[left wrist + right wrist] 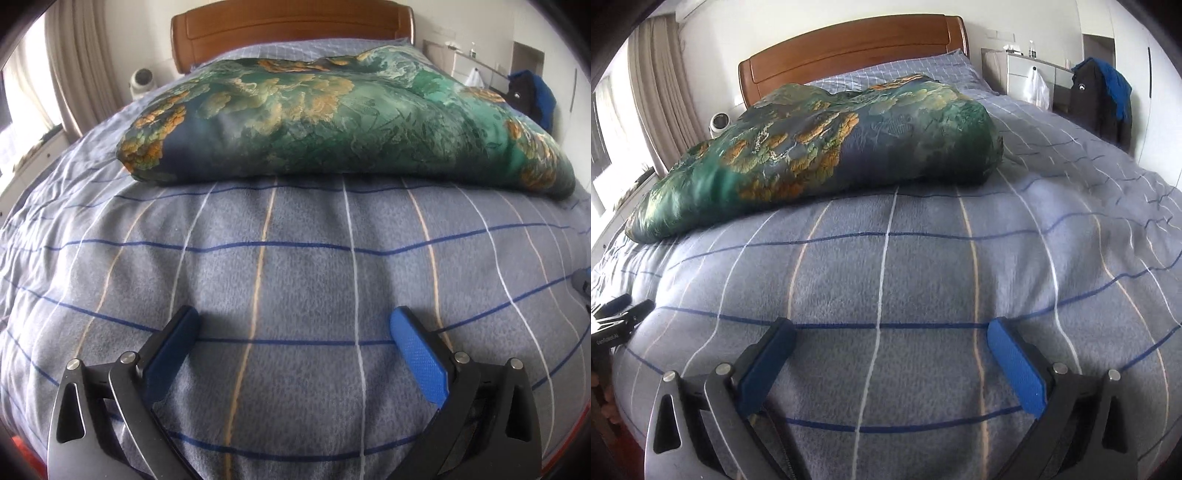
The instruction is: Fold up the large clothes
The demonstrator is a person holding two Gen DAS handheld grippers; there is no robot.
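Note:
A folded green quilt [332,122] with orange flower print lies across the middle of the bed; it also shows in the right wrist view [820,147]. Under it lies a grey-blue checked cover [295,266], also in the right wrist view [923,266]. My left gripper [293,325] is open and empty just above the checked cover near the foot of the bed. My right gripper [892,336] is open and empty over the same cover. The left gripper shows at the left edge of the right wrist view [620,314].
A wooden headboard [291,27] stands at the far end. A curtain [74,62] and window are at the left. A white dresser [1030,74] and a dark jacket on a chair [1100,99] stand to the right. A small white fan [720,123] sits beside the bed.

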